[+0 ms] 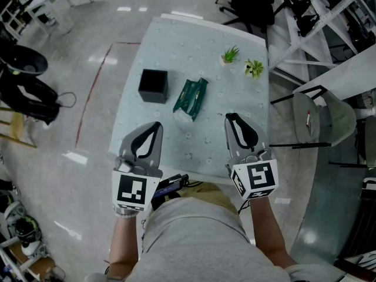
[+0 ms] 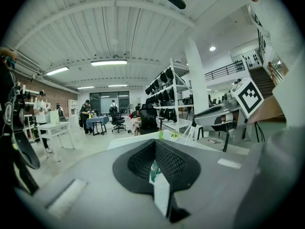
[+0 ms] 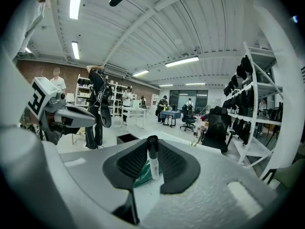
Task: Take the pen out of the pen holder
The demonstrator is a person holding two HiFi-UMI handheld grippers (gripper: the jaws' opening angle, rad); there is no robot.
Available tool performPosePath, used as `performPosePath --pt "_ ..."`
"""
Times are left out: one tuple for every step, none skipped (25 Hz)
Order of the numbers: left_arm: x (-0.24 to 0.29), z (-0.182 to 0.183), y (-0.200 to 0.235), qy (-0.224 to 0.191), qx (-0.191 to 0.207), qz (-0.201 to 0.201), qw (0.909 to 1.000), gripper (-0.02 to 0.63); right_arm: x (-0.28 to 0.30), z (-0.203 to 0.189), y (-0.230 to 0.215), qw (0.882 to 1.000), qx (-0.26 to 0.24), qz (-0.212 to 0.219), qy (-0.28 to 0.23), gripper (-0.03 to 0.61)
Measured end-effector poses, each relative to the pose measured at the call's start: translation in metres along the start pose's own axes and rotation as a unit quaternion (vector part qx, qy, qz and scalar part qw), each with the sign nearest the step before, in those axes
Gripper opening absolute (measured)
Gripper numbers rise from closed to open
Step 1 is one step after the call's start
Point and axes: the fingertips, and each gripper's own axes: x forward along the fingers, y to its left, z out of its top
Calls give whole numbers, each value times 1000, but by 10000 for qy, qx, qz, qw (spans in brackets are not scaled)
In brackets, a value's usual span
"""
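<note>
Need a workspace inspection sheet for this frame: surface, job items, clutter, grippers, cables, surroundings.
surface: pale table, dotted pattern
job's things: black pen holder standing on the table; pen out of it, in the right gripper
clutter: green packet; small plants at the far edge
grippers: left gripper shut, empty; right gripper shut on pen
cables: cable loop on floor left of table
surroundings: grey chair right of table; people at far desks

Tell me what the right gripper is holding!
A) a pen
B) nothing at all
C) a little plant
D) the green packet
A: in the right gripper view, a pen with a black cap stands pinched between the jaws of the right gripper.
</note>
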Motion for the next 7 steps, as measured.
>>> performPosePath --pt "0 0 0 -1 -2 -1 10000 15 0 0 0 10000 -2 3 3 67" --pt "0 3 0 -34 14 -14 10000 15 0 1 1 10000 -5 5 9 67" --pt "0 5 0 -68 31 -26 10000 15 0 1 1 10000 -8 7 13 67" --pt "0 6 0 -88 39 -32 9999 15 0 1 1 10000 -10 8 15 67" --pt "-1 7 0 -97 40 -34 9999 15 0 1 1 10000 -12 9 16 67" --pt "-1 7 0 -102 40 -33 9999 15 0 1 2 10000 -13 11 17 67" --pt "-1 7 0 -105 40 -32 9999 15 0 1 2 10000 -15 12 18 67"
